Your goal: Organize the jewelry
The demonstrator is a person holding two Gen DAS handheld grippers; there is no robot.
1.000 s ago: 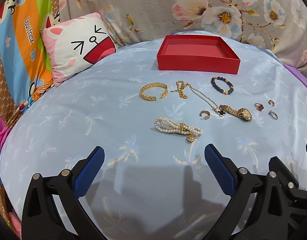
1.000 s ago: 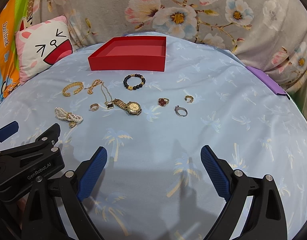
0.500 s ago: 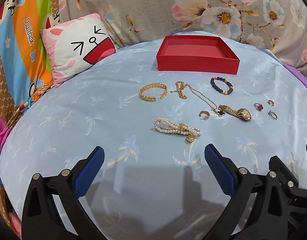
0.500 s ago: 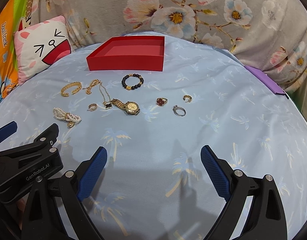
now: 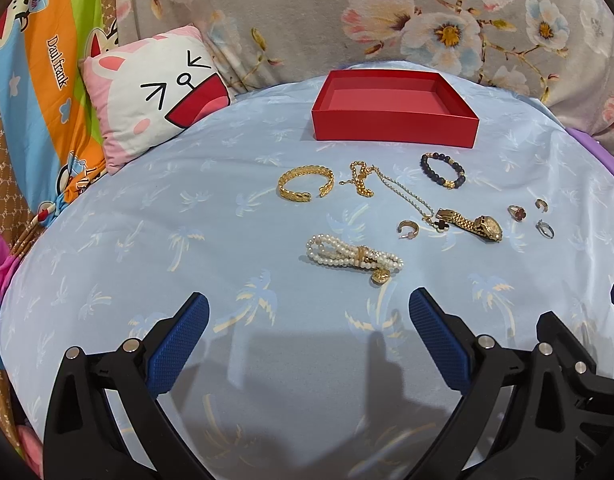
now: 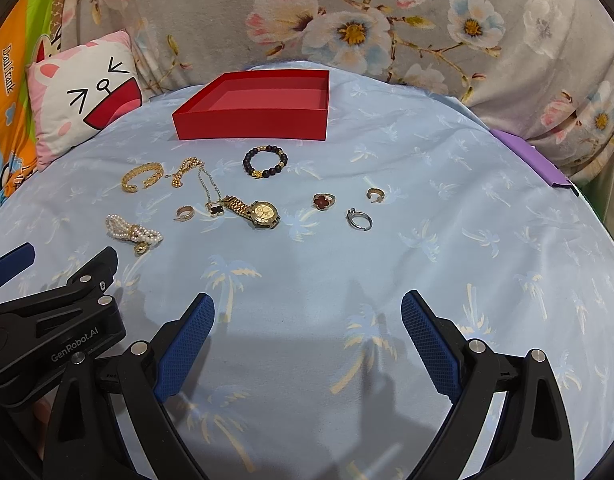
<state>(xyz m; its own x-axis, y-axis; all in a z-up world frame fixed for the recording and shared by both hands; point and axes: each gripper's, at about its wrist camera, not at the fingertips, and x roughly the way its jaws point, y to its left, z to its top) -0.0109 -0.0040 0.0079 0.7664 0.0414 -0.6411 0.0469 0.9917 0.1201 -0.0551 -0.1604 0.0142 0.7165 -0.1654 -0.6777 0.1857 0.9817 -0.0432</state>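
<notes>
Both tongs hover spread and empty over the blue sheet [image 6: 427, 152]. Just ahead of the left gripper [image 5: 307, 320] lies the pearl bracelet [image 5: 353, 258]; the gold watch [image 6: 259, 212] lies ahead-left of the right gripper [image 6: 307, 320], the red box [image 6: 255, 124] beyond.

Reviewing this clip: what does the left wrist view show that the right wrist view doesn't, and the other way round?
Only the left wrist view shows the wide striped cartoon cloth at full width along the left edge, and the left gripper head-on, open and empty.

Only the right wrist view shows the purple item at full length, and the right gripper head-on, also open and empty.

Both show the red box with nothing inside, the pearl bracelet, the gold watch, the dark bead bracelet, the rings and the cat pillow.
</notes>
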